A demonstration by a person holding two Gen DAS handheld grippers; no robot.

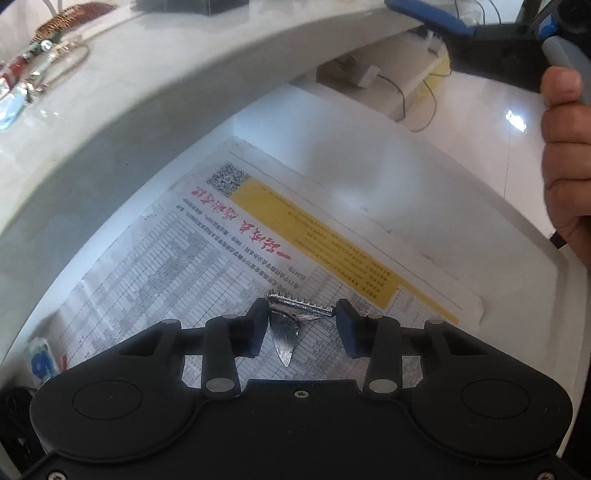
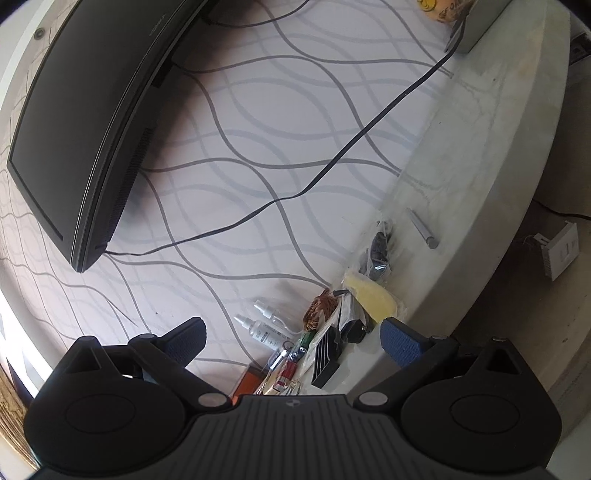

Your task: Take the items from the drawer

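Observation:
A silver metal hair clip with a toothed bar lies on a printed sheet that lines the open white drawer. My left gripper points down into the drawer, its blue pads meeting the two ends of the clip's bar. In the right wrist view my right gripper stands wide open with nothing between its fingers, held level above the counter. One blue finger of it and the person's hand that holds it show at the top right of the left wrist view.
The white counter edge overhangs the drawer's far side. On the counter lie spray bottles, a black box, a yellow piece, a grey pen and small trinkets. A dark monitor and a cable hang behind.

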